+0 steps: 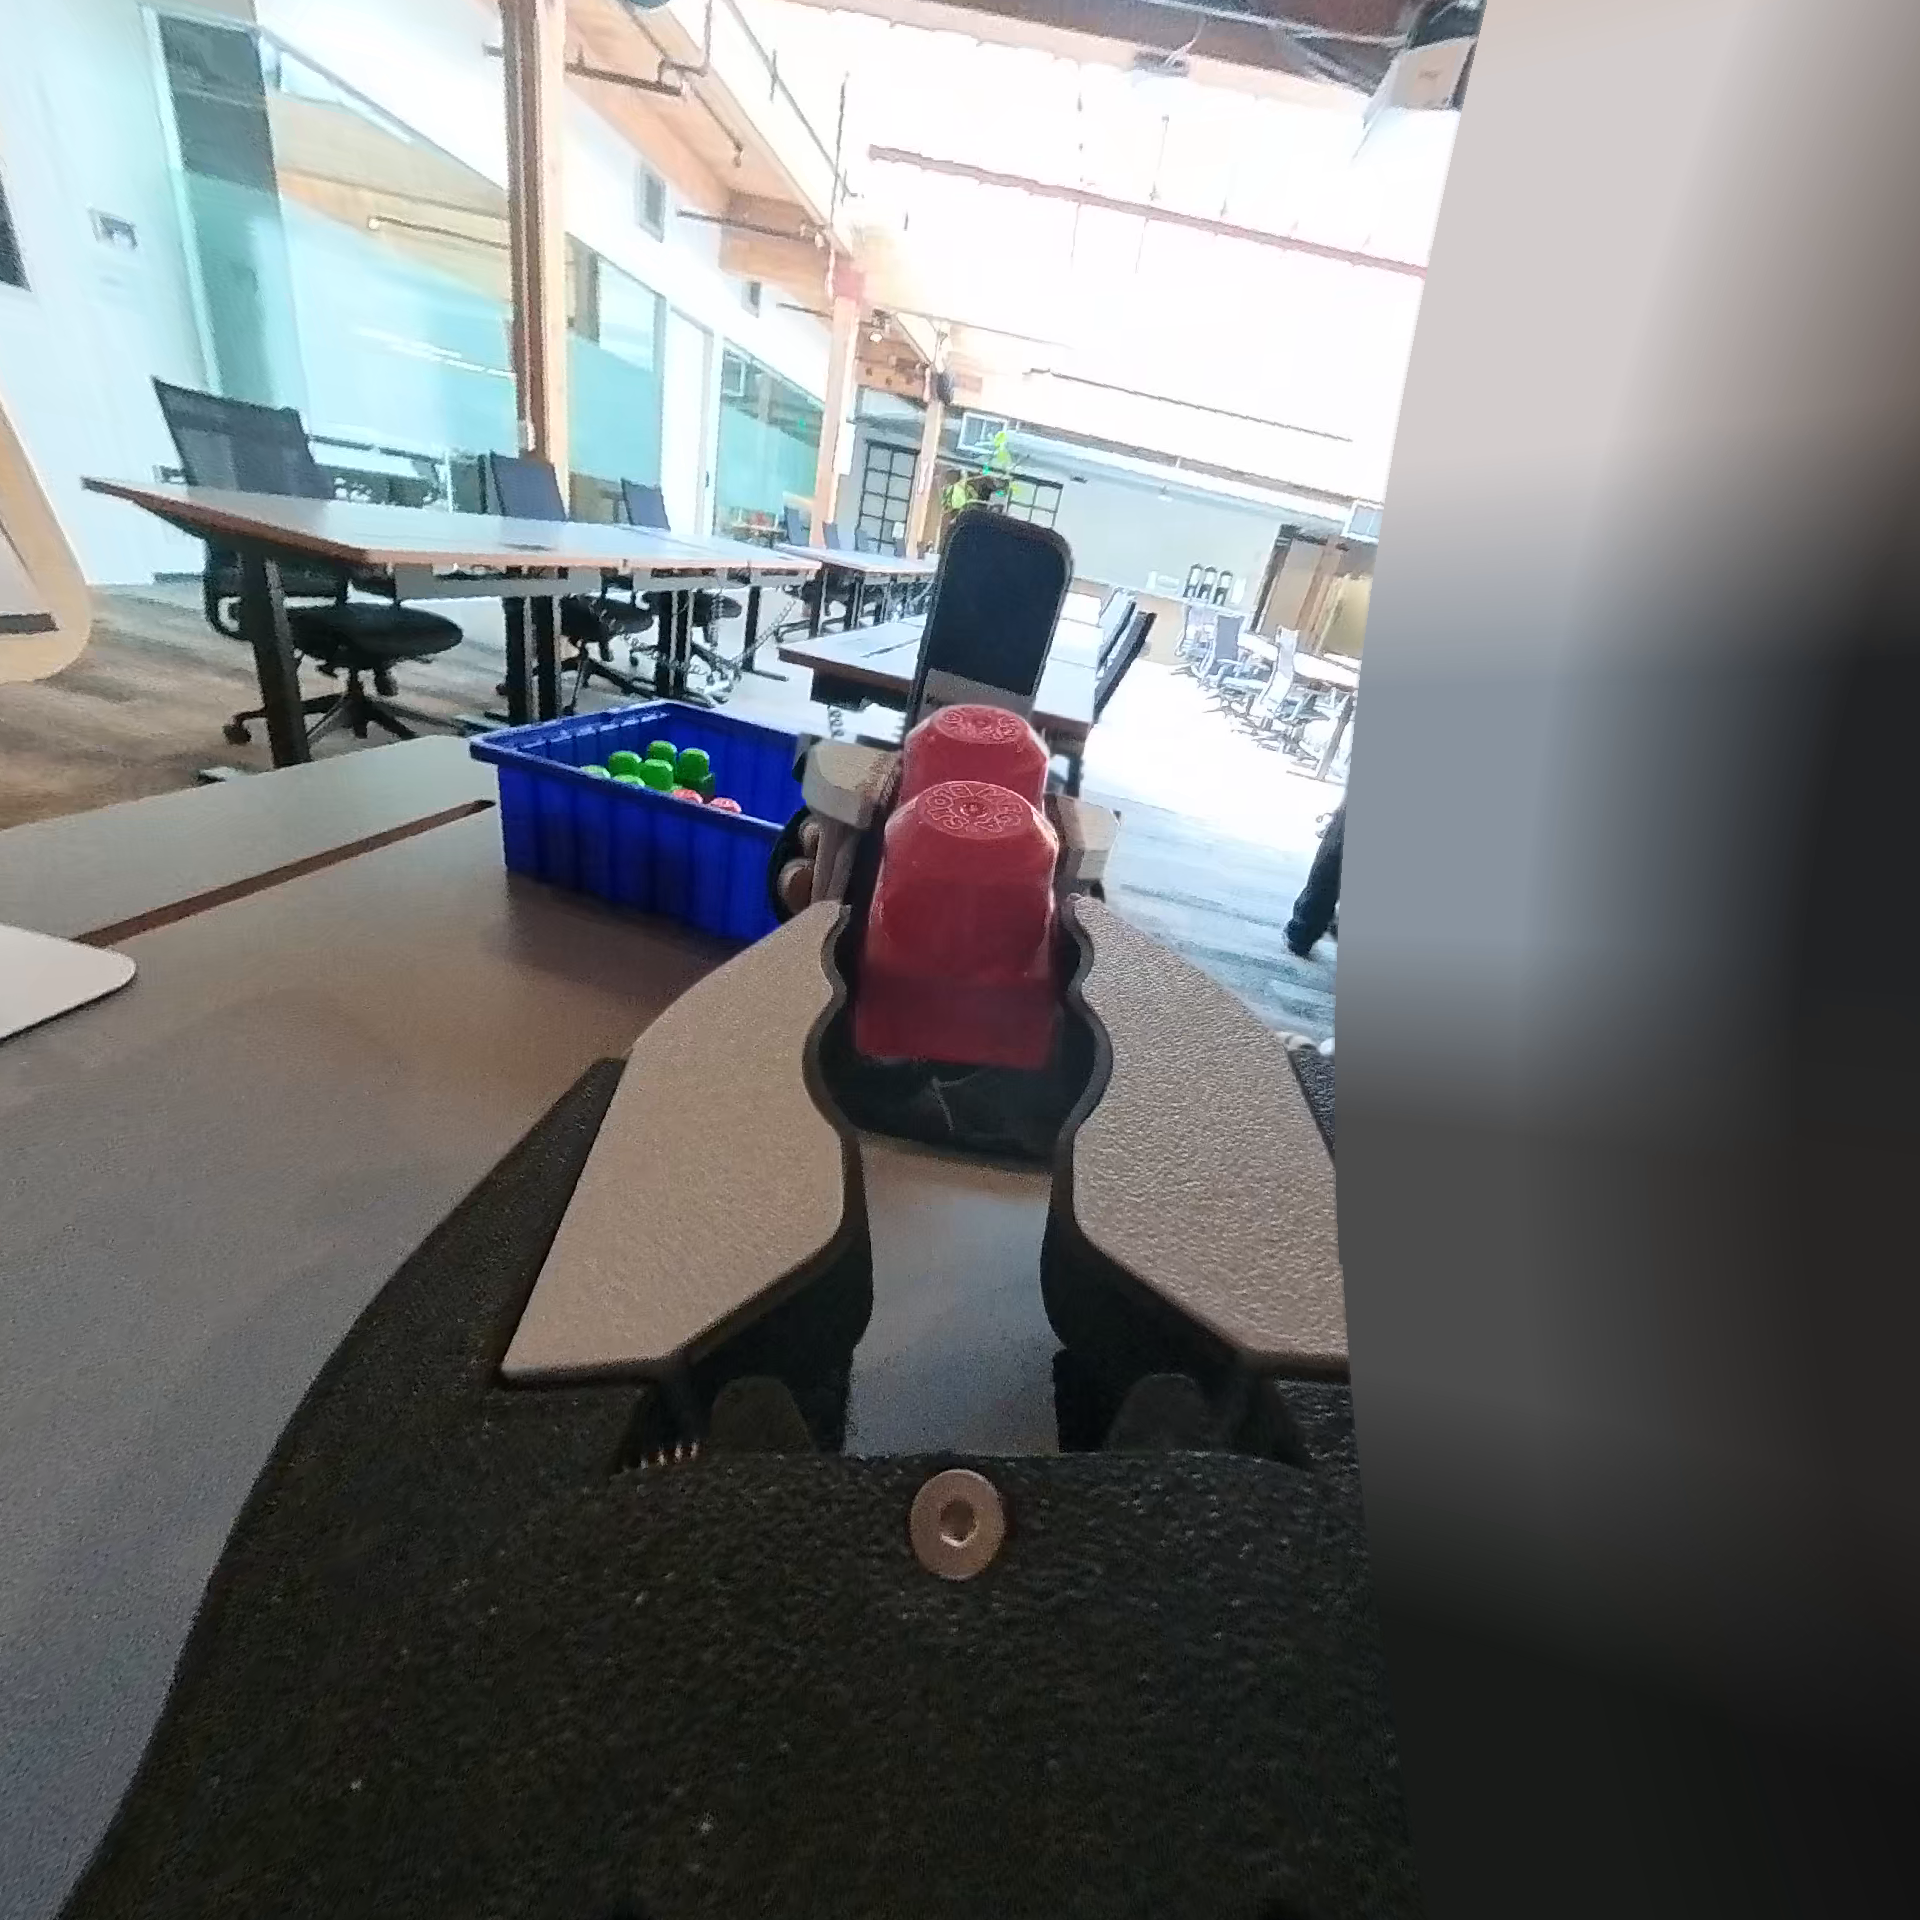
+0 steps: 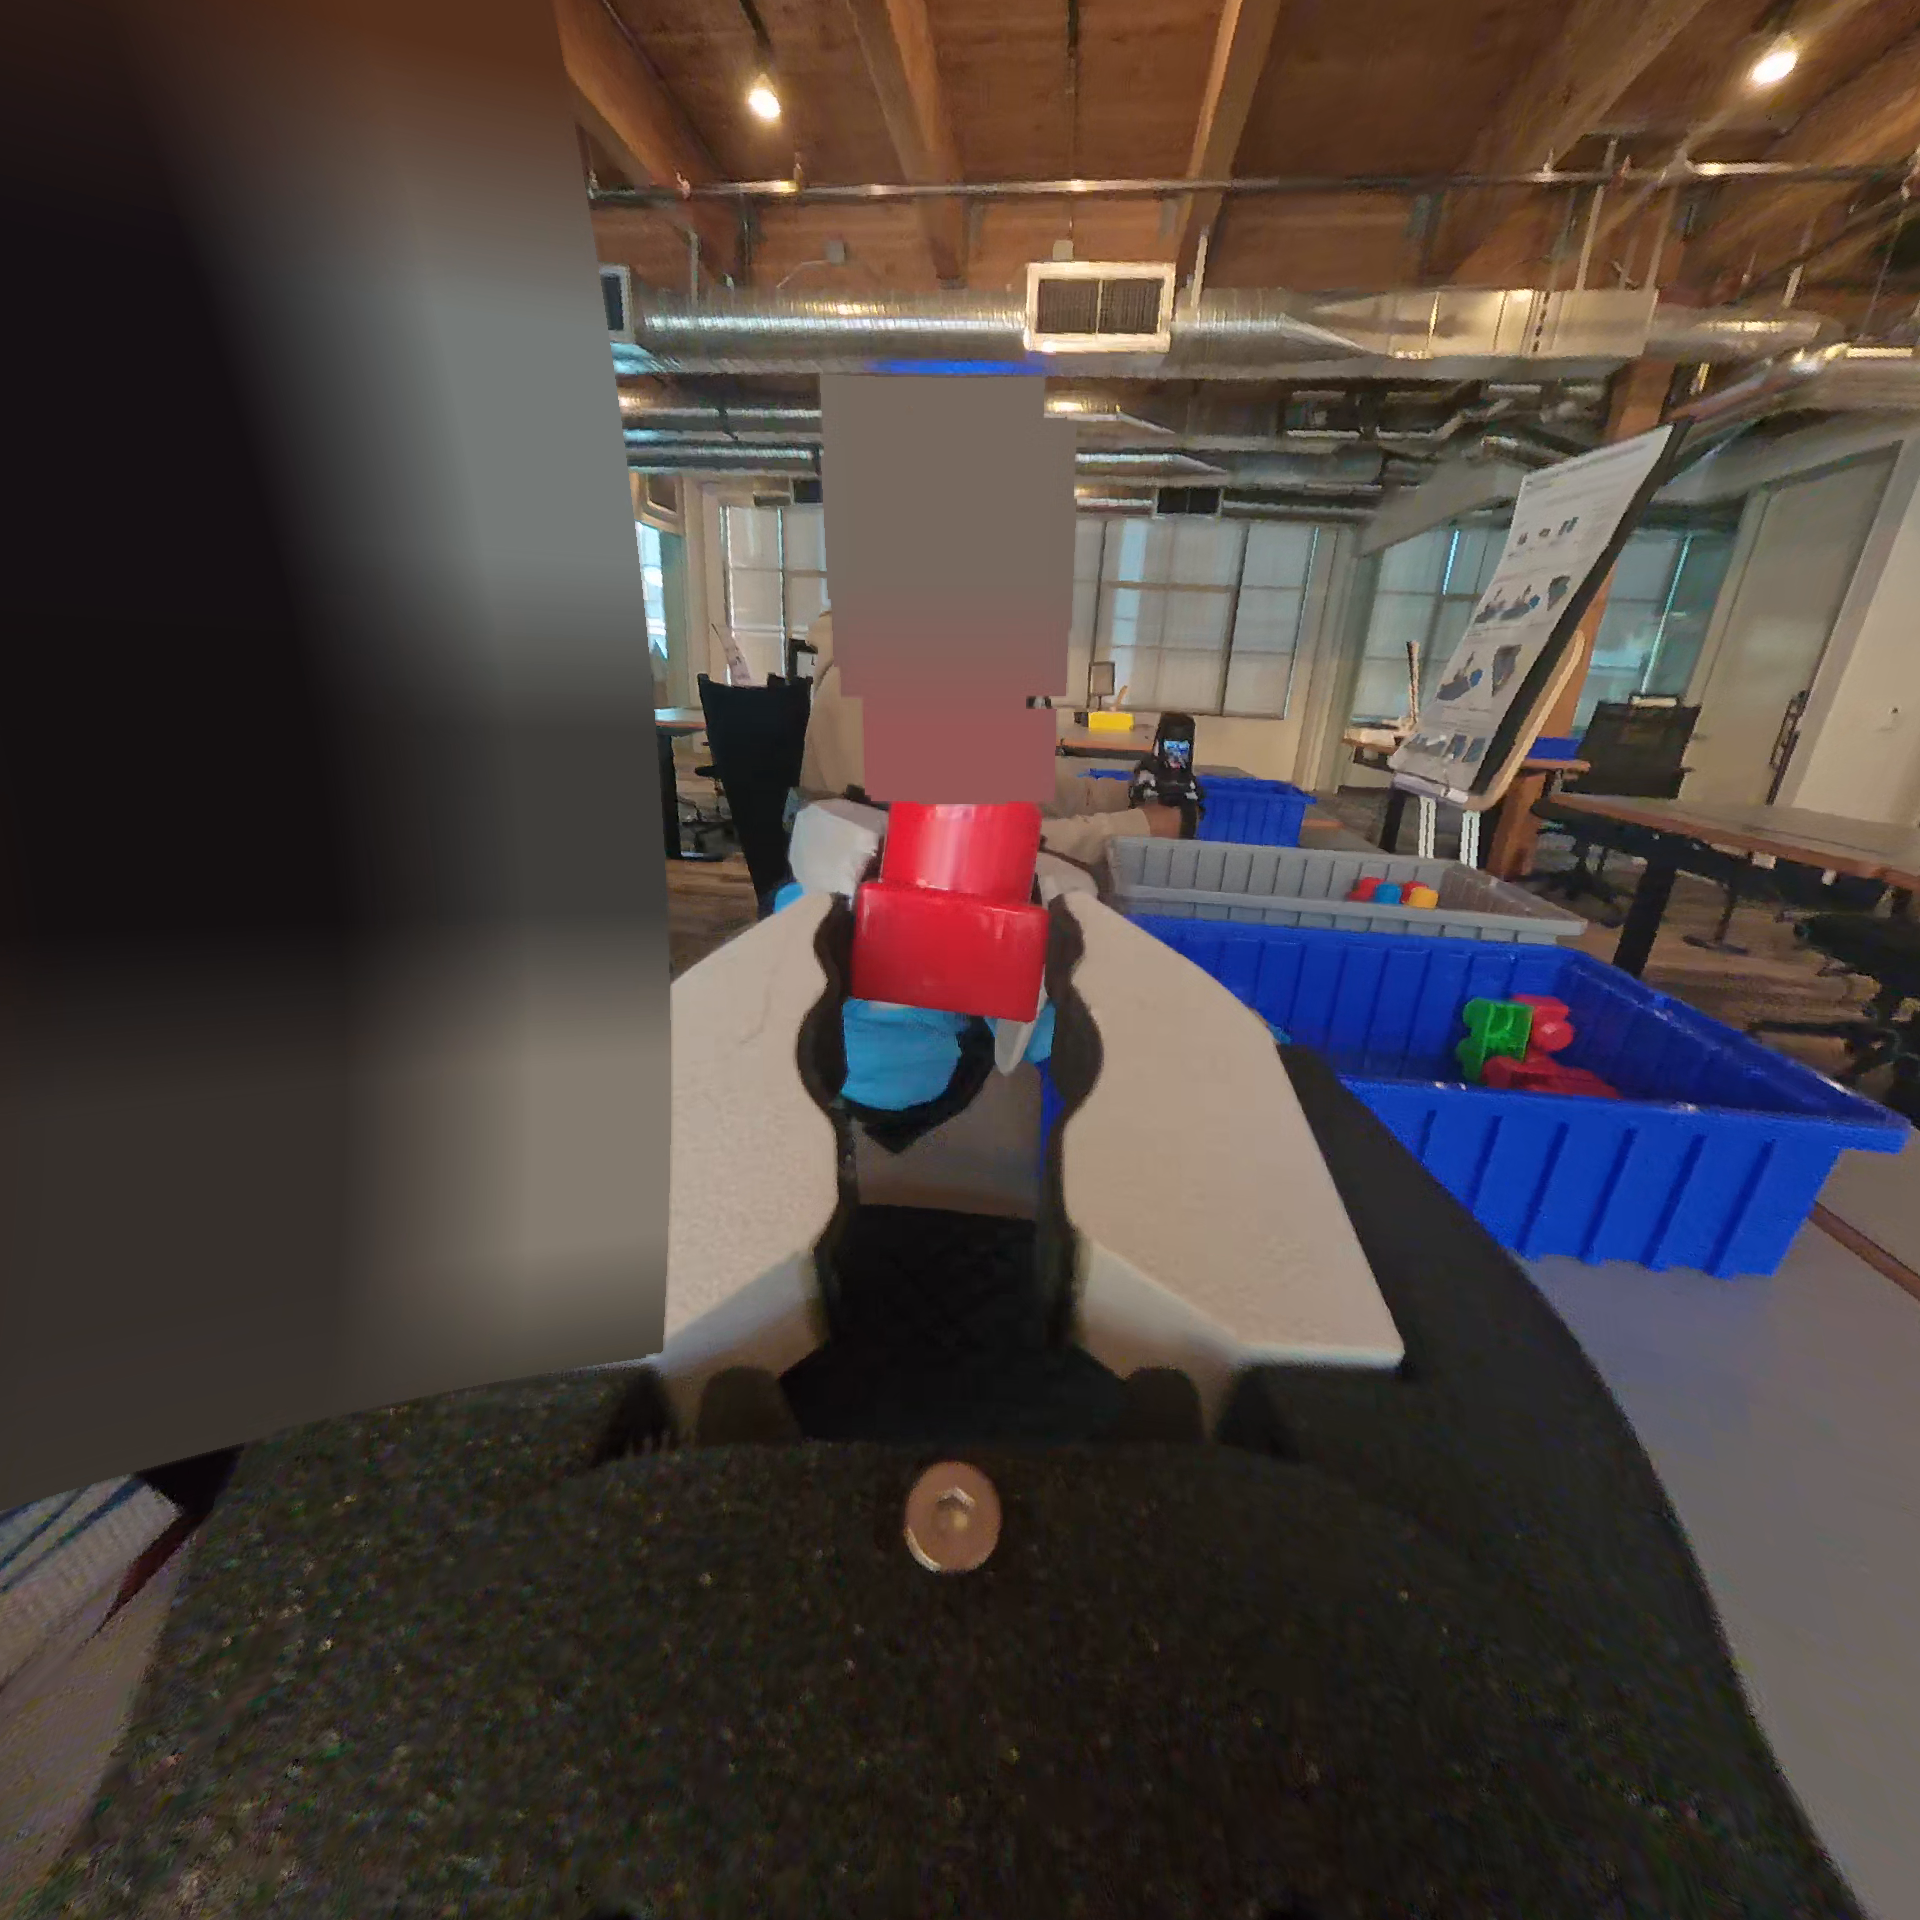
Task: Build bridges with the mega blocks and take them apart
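In the left wrist view my left gripper is shut on the near end of a red mega block, whose two studs point up. In the right wrist view my right gripper is shut on a red block held above the table. The two grippers face each other closely. The right gripper's body shows just behind the block in the left wrist view. I cannot tell whether they grip one block or two joined ones. A blue-gloved hand shows under the block.
A blue bin with green and red blocks stands on the dark table; it also shows in the right wrist view. A grey bin with several blocks stands behind it. Desks, office chairs and a seated person lie beyond. My left and right fingertips are right by each other.
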